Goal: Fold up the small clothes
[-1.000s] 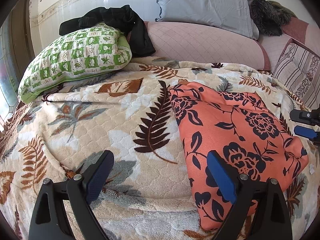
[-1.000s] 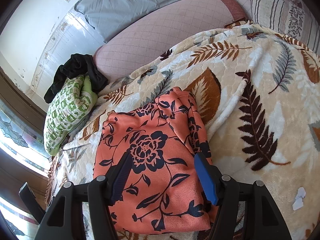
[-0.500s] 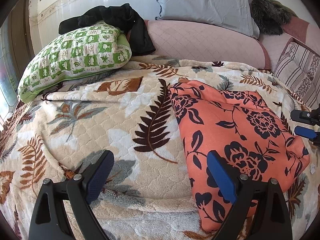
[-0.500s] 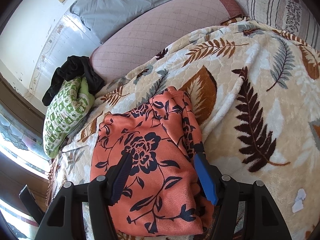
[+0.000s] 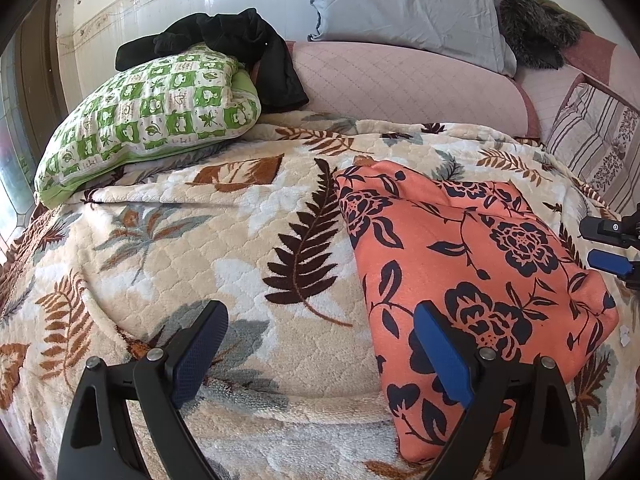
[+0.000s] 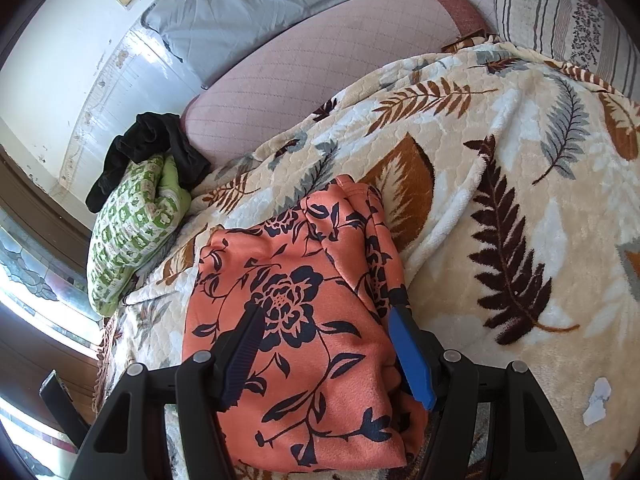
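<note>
In the left wrist view, a green-and-white checked pillow [image 5: 148, 120] lies at the upper left of the frame, with a heap of black clothing [image 5: 240, 48] draped over its far end; below them spreads a cream plush blanket with brown and grey leaf prints [image 5: 180, 248], which fills the middle and lower frame; the left gripper [image 5: 320, 340] hangs over it at the bottom edge, its blue-padded fingers wide apart with nothing between them, the left finger above bare blanket, the right one above the near edge of the garment; that garment, a folded orange cloth with a dark navy flower print [image 5: 460, 256], lies flat on the blanket in the right half of the frame; behind it, along the top, sit a pink quilted bolster [image 5: 400, 84] and a grey pillow [image 5: 400, 4]; a striped cushion [image 5: 596, 140] stands at the far right, and beneath it one blue finger pad of the right gripper [image 5: 612, 248] shows at the frame's right edge, just beside the cloth's right side.

In the right wrist view, the checked pillow [image 6: 132, 232] sits at centre left; the orange flowered cloth [image 6: 304, 320] fills the lower centre; the right gripper [image 6: 324, 344] is low over it, fingers apart, straddling the cloth's right-hand part without pinching it.
</note>
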`<move>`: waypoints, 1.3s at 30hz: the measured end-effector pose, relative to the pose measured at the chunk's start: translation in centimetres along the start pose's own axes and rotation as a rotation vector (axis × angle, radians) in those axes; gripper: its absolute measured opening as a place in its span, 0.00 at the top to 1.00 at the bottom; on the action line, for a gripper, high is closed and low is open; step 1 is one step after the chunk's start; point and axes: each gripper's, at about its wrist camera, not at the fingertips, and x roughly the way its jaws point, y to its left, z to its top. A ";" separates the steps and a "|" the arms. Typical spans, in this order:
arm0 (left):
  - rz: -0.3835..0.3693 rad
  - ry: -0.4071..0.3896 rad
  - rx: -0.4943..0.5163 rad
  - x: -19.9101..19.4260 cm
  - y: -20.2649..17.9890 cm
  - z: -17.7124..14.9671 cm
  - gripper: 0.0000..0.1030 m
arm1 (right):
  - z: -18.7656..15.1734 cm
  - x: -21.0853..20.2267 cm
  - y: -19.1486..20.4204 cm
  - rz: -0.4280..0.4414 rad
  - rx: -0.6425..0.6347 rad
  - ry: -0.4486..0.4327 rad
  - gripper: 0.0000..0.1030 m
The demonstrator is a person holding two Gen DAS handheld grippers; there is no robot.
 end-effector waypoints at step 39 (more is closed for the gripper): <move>-0.160 0.009 -0.038 -0.4 0.1 0.4 0.09 | 0.5 -0.4 -0.4 0.092 0.009 0.002 0.33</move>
